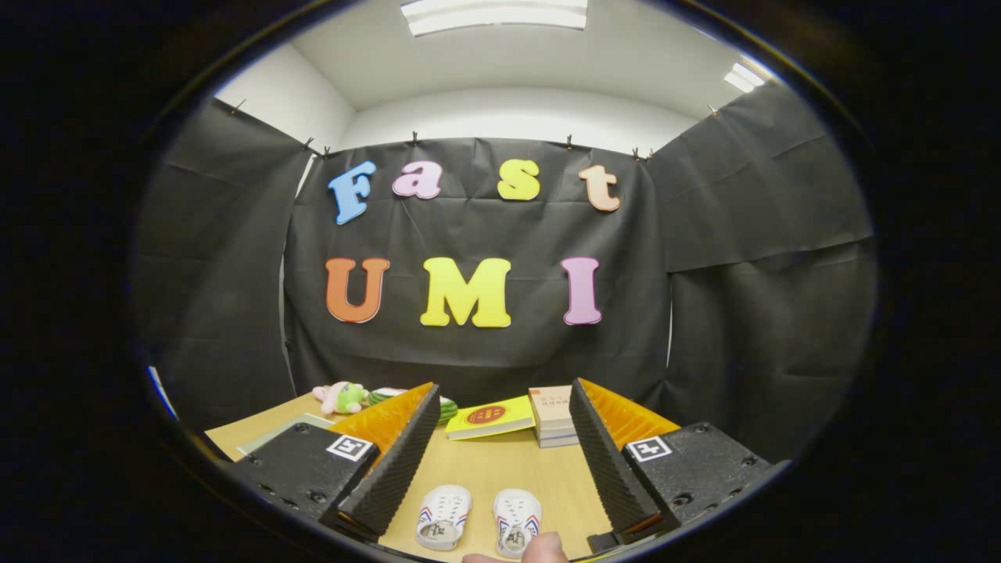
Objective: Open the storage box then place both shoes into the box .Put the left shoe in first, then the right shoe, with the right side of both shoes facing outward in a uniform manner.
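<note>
Wooden tabletop (500,469) runs from beneath the gripper to the black cloth wall of the booth. At the far left of the table lies a small plush toy (341,396), pink and green, with a striped green object (389,395) just beside it, partly hidden behind the left finger. A pale green sheet (274,435) lies flat near the left finger's base.

Held level above the table and pointing straight toward the back wall, the gripper (502,453) has its two fingers spread wide apart, holding nothing. Each finger's ribbed pad faces inward.

Between the fingers, close to the near edge of the table, sit two small white shoes with red and blue side stripes: the left-hand shoe (443,516) and the right-hand shoe (517,521), just beside each other but apart, openings toward the camera and toes pointing away. A fingertip (543,549) of a person's hand shows at the very near edge, touching or just beside the right-hand shoe; which, I cannot tell.

Farther on, beyond the shoes, a yellow book (490,417) lies tilted, and to its right a small stack of books (552,416) stands against the right finger's inner side.
</note>
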The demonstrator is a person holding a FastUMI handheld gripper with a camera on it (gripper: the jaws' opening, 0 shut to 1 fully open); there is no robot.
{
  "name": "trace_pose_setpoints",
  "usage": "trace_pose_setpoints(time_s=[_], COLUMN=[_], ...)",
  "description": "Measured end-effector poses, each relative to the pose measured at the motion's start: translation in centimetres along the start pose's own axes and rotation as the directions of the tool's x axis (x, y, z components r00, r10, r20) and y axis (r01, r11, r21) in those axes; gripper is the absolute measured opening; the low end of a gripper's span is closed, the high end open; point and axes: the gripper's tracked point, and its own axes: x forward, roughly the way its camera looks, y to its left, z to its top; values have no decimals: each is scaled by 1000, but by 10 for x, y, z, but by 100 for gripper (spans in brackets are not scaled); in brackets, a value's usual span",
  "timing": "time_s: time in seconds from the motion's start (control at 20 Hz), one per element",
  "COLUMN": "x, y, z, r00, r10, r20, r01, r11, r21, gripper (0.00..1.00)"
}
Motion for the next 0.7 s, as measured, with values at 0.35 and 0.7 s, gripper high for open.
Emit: trace_pose_setpoints(time_s=[0.35, 0.7], x=[5, 16], y=[8, 38], z=[-11, -45], r00=[998, 969], r10=[47, 229], r20=[-31, -91], r01=[-46, -220], r11=[999, 970], r21=[27, 103], gripper=[100, 100])
